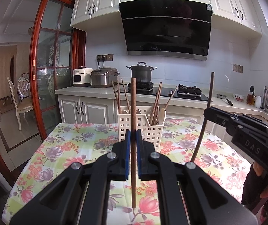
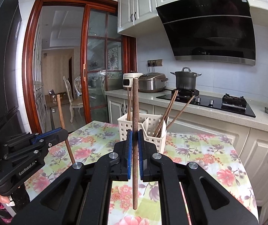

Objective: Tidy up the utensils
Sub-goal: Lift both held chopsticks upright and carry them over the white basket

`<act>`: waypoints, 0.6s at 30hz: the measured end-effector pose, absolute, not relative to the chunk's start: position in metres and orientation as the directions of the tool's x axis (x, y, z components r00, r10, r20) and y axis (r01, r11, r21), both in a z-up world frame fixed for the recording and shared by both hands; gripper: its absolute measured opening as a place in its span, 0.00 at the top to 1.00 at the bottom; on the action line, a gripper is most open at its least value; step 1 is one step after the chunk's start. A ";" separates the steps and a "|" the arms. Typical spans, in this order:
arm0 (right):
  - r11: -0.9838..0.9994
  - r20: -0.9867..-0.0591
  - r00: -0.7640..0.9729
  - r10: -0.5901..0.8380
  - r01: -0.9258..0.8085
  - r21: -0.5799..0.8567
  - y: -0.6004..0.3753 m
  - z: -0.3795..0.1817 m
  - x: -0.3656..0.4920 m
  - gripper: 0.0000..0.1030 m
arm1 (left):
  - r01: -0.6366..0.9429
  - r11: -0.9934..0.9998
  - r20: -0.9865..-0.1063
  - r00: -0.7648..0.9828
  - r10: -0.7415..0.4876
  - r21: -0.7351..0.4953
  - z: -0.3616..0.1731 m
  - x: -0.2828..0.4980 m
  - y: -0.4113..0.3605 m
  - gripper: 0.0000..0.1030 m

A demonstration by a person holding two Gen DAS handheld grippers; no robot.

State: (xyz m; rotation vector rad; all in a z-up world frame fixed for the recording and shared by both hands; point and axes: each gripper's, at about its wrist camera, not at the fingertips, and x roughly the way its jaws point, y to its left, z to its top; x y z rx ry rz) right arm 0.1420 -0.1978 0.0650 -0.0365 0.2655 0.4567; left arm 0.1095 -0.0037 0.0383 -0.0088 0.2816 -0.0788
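Over the floral table (image 1: 62, 150), both grippers (left (image 1: 133, 136), right (image 2: 135, 137)) clamp upright chopsticks (image 1: 133, 131).

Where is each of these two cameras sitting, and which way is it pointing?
Left wrist view: it sits on the left gripper, looking forward along its fingers over the flowered table to the white basket and stove; the right gripper shows at the right edge.
Right wrist view: it sits on the right gripper, facing the same basket; the left gripper and a fingertip show at left.
Shared: each gripper pinches one upright chopstick, with table, basket and kitchen counter beyond.
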 end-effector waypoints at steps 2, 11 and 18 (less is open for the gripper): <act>0.896 -0.255 0.864 0.435 -0.444 0.022 -0.196 0.071 0.146 0.94 | 0.079 0.997 -0.271 0.959 -0.081 -0.018 0.044 0.113 -0.003 0.94; 0.889 -0.266 0.853 0.448 -0.457 0.032 -0.189 0.089 0.176 0.94 | 0.108 0.993 -0.272 0.956 -0.114 -0.035 0.068 0.136 -0.002 0.94; 0.887 -0.288 0.841 0.458 -0.455 0.083 -0.189 0.107 0.211 0.94 | 0.123 0.990 -0.294 0.945 -0.139 -0.073 0.089 0.165 0.005 0.94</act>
